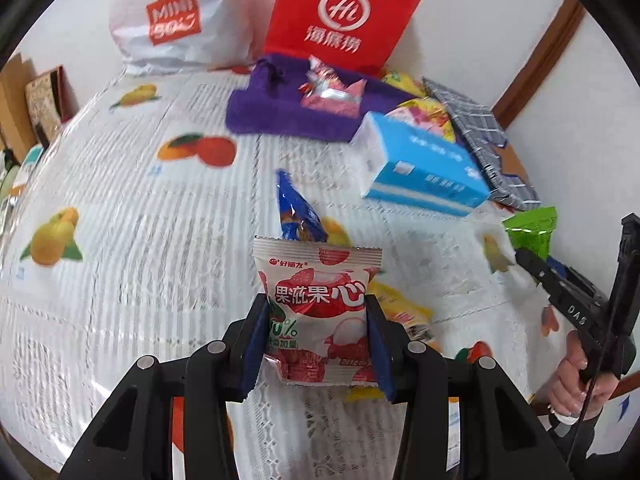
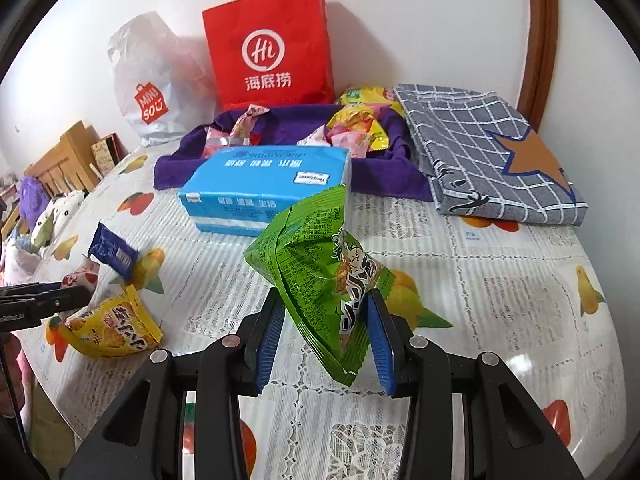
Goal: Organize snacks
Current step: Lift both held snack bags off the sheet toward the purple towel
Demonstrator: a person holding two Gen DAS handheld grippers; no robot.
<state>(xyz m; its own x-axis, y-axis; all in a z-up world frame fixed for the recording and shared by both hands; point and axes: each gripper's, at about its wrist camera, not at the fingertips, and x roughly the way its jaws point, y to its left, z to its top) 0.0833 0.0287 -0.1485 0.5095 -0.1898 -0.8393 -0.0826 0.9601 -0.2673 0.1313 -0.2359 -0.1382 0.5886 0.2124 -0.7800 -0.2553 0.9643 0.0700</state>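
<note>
My left gripper (image 1: 318, 320) is shut on a red and white lychee candy packet (image 1: 318, 312), held upright above the table. My right gripper (image 2: 326, 332) is shut on a crumpled green snack bag (image 2: 316, 276), also seen at the right in the left wrist view (image 1: 532, 232). A purple cloth (image 2: 280, 168) at the back holds several pink and yellow snack packets (image 2: 356, 128). A blue snack packet (image 2: 114, 254) and a yellow snack bag (image 2: 114, 328) lie on the table at the left, beside the left gripper (image 2: 76, 298).
A blue tissue pack (image 2: 264, 188) lies in front of the purple cloth. A red paper bag (image 2: 268, 48) and a white plastic bag (image 2: 152, 80) stand against the wall. A folded grey checked cloth (image 2: 488, 152) lies at the back right. The tablecloth (image 2: 500, 300) has a fruit print.
</note>
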